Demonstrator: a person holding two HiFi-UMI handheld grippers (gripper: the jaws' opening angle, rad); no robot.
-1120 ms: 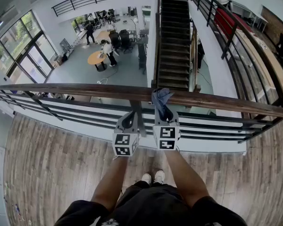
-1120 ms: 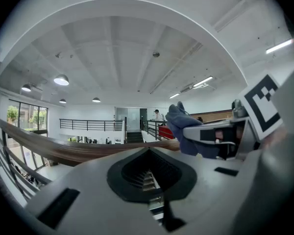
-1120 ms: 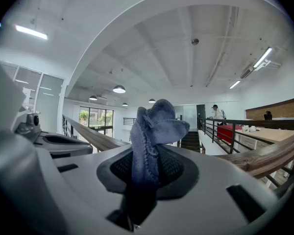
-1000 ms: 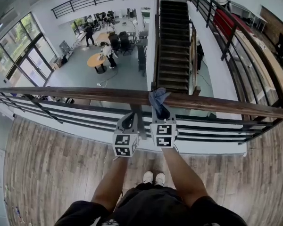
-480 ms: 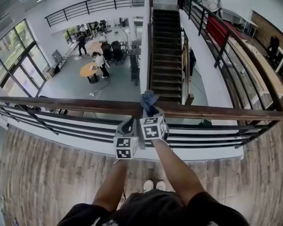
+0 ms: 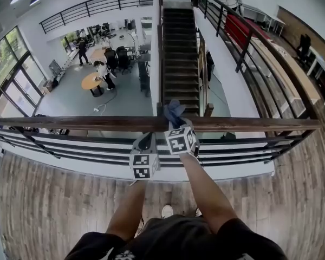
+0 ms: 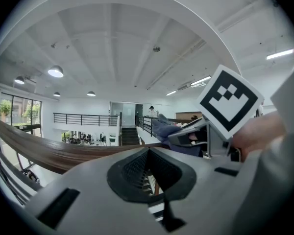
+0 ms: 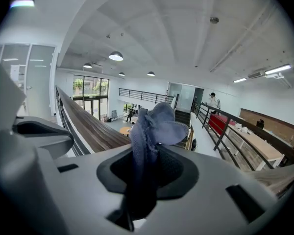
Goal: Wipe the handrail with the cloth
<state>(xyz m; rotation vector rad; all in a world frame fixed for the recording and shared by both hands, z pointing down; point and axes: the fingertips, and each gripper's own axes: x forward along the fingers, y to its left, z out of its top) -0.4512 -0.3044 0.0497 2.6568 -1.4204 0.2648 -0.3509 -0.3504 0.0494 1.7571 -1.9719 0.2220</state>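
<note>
A brown wooden handrail (image 6: 70, 123) runs left to right across the head view, above an open atrium. My right gripper (image 6: 176, 125) is at the rail's middle, shut on a blue-grey cloth (image 6: 173, 111) that bunches up over the rail's top. In the right gripper view the cloth (image 8: 154, 129) stands up out of the shut jaws, and the handrail (image 8: 90, 129) runs off to the left. My left gripper (image 6: 147, 141) hangs just below the rail, left of the right one, shut and empty. From the left gripper view, the handrail (image 7: 59, 155) passes on the left and the right gripper (image 7: 193, 137) is close by.
Black metal bars (image 6: 70, 148) run under the handrail. Beyond it lie a dark staircase (image 6: 179, 53), a lower floor with tables and people (image 6: 100, 72), and a side walkway with its own railing (image 6: 249, 42). I stand on wooden flooring (image 6: 43, 210).
My right gripper has moved forward and slightly left with the cloth, so the cloth now sits over the rail's top. The left gripper has stayed where it was.
</note>
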